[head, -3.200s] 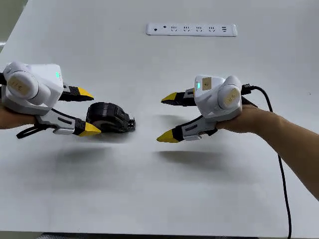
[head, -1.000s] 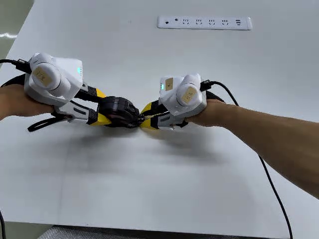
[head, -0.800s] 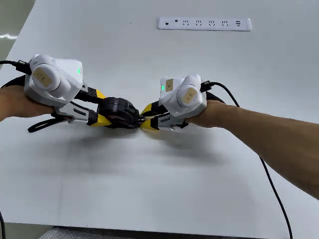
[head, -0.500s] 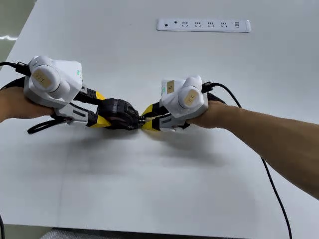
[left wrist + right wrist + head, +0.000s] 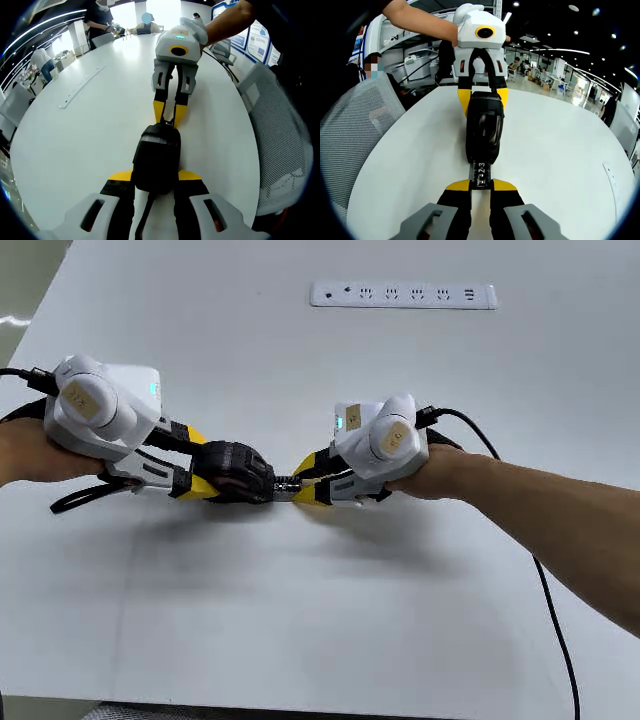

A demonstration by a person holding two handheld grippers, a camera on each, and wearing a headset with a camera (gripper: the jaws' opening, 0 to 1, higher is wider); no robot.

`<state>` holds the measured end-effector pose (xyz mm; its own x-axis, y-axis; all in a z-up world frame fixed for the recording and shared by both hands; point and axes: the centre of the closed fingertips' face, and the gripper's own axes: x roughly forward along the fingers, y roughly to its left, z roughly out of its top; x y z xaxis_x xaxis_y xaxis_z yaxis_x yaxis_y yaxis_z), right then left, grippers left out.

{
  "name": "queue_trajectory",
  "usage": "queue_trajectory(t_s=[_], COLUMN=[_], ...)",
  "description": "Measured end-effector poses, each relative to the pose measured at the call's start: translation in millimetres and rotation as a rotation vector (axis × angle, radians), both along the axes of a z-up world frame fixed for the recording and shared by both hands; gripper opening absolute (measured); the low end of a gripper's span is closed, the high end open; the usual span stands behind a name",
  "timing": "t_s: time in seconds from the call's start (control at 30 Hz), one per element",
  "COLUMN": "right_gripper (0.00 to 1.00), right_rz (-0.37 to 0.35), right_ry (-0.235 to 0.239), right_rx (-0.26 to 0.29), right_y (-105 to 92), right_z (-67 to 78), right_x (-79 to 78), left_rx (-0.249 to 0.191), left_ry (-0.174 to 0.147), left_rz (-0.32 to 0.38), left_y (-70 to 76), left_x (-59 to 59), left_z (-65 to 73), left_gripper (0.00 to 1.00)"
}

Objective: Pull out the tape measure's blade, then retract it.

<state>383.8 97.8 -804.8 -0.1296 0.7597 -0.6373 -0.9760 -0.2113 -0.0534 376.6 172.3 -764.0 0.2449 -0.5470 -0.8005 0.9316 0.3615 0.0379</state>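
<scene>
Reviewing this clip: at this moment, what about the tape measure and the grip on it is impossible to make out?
How the blade ends: right gripper view, its end is pinched inside the right gripper.
Numbers on the blade: head view, too small.
Whether the tape measure rests on the table: head view, masked by the left gripper and shadow.

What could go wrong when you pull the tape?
The right tool pinches just the end of the blade, so it might slip out and snap back. The left tool holds the tape measure by its sides; a hard pull could tug it loose.
</scene>
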Motion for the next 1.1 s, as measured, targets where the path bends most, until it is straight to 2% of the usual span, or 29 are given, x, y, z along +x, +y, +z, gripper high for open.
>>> queue_trajectory(t_s=[1.1], right_gripper=[0.1], right_rz=[-0.019], right_ry=[-0.005], right_rx=[-0.017], right_y=[-27.4], right_z=[1.3], right_x=[6.2], left_rx=[-0.005], left_ry=[0.009], left_rz=[0.003], left_y=[-0.6], left_x=[1.9], left_z=[-0.7], left_gripper=[0.24])
